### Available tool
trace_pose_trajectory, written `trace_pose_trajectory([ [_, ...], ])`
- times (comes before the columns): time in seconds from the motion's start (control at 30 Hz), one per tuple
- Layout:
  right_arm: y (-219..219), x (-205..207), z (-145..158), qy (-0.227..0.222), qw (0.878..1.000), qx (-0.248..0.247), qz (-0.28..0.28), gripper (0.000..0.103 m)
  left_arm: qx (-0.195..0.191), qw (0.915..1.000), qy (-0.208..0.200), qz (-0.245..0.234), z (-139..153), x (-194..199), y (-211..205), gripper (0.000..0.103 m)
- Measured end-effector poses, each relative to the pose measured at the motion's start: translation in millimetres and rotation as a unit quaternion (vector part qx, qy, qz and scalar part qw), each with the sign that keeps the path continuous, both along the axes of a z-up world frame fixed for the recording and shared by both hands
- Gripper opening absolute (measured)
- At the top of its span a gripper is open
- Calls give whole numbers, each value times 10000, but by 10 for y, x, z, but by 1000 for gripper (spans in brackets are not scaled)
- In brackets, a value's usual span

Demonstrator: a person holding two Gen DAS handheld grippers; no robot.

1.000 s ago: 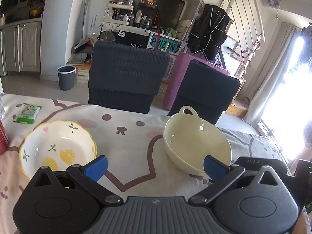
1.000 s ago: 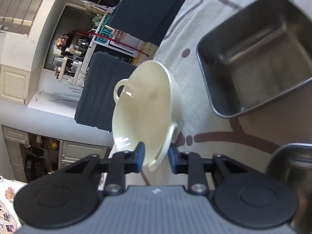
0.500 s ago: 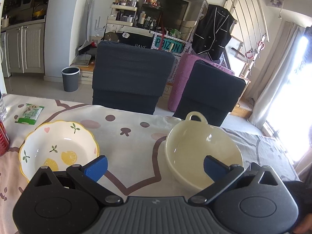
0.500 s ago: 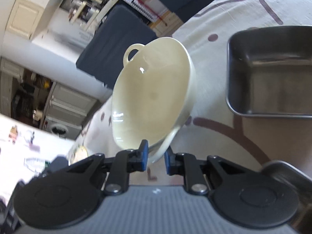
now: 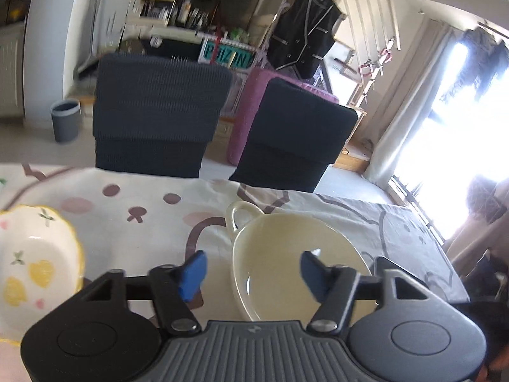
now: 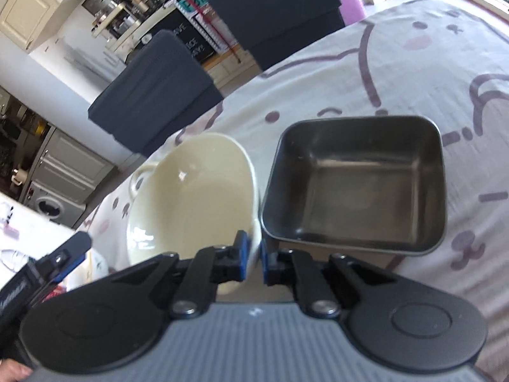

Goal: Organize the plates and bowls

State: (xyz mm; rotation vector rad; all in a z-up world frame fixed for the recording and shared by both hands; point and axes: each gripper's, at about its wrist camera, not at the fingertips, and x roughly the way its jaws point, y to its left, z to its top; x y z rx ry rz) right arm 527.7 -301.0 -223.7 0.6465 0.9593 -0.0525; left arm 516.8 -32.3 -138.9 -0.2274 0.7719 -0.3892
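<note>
Big patterned tablecloth [image 6: 397, 73], and on it the square steel tray [image 6: 356, 184] sits just right of the cream bowl [image 6: 191, 197]. The bowl's handles run near-to-far, one loop pointing at the chairs. Right gripper [image 6: 253, 256] has its jaws pinched narrow on the bowl's near rim, so it's the arm in charge. Left gripper [image 5: 251, 270] hovers over the bowl, jaws wide, holding nothing. The lemon-print bowl [image 5: 35, 264] waits off left, probably the nesting partner.
</note>
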Motion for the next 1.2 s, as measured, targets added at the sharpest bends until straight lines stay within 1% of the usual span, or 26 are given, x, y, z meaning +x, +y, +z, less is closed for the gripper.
trace_pose_trajectory([
  [0.07, 15, 5, 4, -66, 9999, -130, 0, 10, -62, 9999, 126, 59, -67, 171, 16, 51],
  [0.23, -3, -30, 39, -147, 9995, -266, 55, 10, -339, 9985, 236, 370, -158, 487, 100, 48],
  [0.3, -11, -11, 53, -153, 9994, -302, 64, 10, -429, 9979, 307, 367, -180, 588, 94, 48],
  [0.37, 10, -5, 66, -155, 9991, -370, 100, 10, -407, 9980, 345, 327, -182, 671, 44, 48],
  [0.43, 17, 17, 65, -148, 9991, -372, 106, 10, -142, 9991, 330, 232, -172, 741, -58, 48],
  [0.5, 6, 31, 66, -118, 9993, -331, 105, 10, 419, 9986, 285, 130, -169, 790, -210, 48],
  [0.53, 2, 33, 64, -111, 9994, -319, 104, 10, 720, 9971, 242, 104, -179, 804, -278, 47],
  [0.6, -4, 32, 63, -112, 9993, -324, 118, 10, 1395, 9901, 125, 98, -195, 811, -393, 48],
  [0.63, -4, 29, 65, -111, 9993, -324, 119, 10, 1613, 9869, 10, 20, -202, 798, -426, 49],
  [0.73, -4, 30, 74, -114, 9993, -335, 129, 10, 1970, 9802, -127, -127, -202, 769, -460, 50],
  [0.8, 2, 40, 68, -152, 9992, -356, 139, 10, 2143, 9766, -132, -149, -192, 735, -456, 50],
  [0.9, -4, 68, 57, -205, 9992, -318, 102, 10, 2292, 9732, -120, -110, -176, 651, -385, 50],
  [0.97, 12, 100, 64, -265, 9988, -380, 130, 10, 2398, 9706, -149, -118, -174, 539, -324, 50],
  [1.07, 66, 160, 67, -386, 9975, -554, 207, 12, 2289, 9734, -17, -79, -169, 379, -156, 50],
  [1.2, 98, 211, 57, -406, 9981, -420, 213, 14, 2071, 9782, 112, 47, -172, 143, 67, 49],
])
